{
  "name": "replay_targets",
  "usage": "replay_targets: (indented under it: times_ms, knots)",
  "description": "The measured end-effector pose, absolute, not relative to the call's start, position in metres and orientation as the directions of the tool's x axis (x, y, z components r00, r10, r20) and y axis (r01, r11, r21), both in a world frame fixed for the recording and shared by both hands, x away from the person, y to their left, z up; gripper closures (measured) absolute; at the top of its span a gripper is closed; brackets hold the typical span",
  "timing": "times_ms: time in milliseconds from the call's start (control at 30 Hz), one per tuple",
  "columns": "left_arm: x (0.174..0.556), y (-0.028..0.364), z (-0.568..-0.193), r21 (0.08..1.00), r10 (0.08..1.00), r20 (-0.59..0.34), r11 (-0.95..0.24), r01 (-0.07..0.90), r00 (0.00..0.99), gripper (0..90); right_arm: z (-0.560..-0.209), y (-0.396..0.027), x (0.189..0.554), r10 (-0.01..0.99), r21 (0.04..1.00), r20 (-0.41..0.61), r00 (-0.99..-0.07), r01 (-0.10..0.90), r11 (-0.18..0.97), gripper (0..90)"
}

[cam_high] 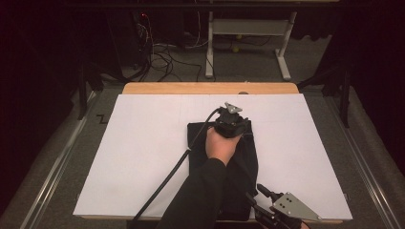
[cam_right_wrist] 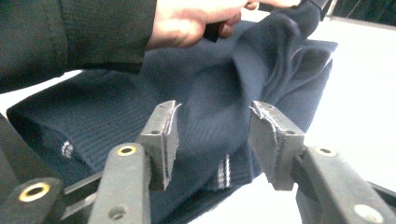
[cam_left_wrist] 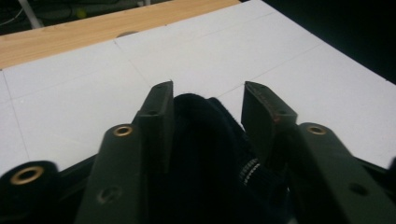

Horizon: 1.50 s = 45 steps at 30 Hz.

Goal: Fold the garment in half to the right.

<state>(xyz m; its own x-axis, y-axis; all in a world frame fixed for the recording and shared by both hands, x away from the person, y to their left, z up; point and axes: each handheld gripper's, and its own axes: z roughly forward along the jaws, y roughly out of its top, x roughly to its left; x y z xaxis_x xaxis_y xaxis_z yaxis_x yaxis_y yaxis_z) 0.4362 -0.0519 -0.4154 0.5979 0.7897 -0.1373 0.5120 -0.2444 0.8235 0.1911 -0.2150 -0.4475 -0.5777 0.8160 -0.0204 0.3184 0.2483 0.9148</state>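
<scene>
Between our left gripper's (cam_left_wrist: 208, 100) part-open jaws bunches the dark garment (cam_left_wrist: 205, 154), unpinched; right gripper (cam_right_wrist: 215, 126) likewise part-open, fold loose between.

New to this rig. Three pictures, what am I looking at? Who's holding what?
No robot here: a person holds a handheld two-jaw gripper in each hand. The high view looks down on a white board laid on a wooden table. On the board lies a dark folded garment, knitted with ribbed hems.

The left gripper, in the person's left hand, sits at the garment's far edge. The right gripper is at the near edge, bottom of the picture.

The other two pictures come from a camera riding on each gripper, looking along its jaws. In the left gripper view, cloth lies between jaws that stand apart, and the pads do not press it. The right gripper view shows the same: open jaws around a fold near the hem, nothing clamped.
</scene>
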Motion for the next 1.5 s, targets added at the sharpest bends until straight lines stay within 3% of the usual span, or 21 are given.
replay_targets:
  times_ms: [500,667,900,967,1167,1500]
  knots:
    - [0.412,-0.018,-0.408,0.862,0.752,-0.155,-0.214,0.46,0.64,27.6,-0.445,-0.213,0.193,0.812,0.92,-0.031,-0.583,0.3,0.251,51.0]
    - [0.4,0.009,-0.411,0.856,0.733,-0.227,-0.165,0.491,0.641,19.0,-0.446,-0.211,0.194,0.813,0.918,-0.034,-0.581,0.303,0.255,51.7]
    - [0.384,0.056,-0.417,0.859,0.747,-0.232,-0.144,0.491,0.624,10.9,-0.45,-0.206,0.195,0.812,0.909,-0.05,-0.581,0.311,0.278,52.1]
    - [0.38,0.071,-0.422,0.857,0.75,-0.226,-0.152,0.493,0.622,4.0,-0.451,-0.204,0.196,0.812,0.907,-0.054,-0.581,0.313,0.284,52.2]
    - [0.367,0.109,-0.435,0.857,0.748,-0.225,-0.153,0.492,0.624,0.0,-0.454,-0.201,0.197,0.811,0.901,-0.054,-0.583,0.321,0.291,52.4]
    - [0.317,0.184,-0.452,0.866,0.783,-0.135,-0.205,0.456,0.608,0.0,-0.448,-0.2,0.202,0.813,0.905,-0.041,-0.58,0.324,0.276,58.0]
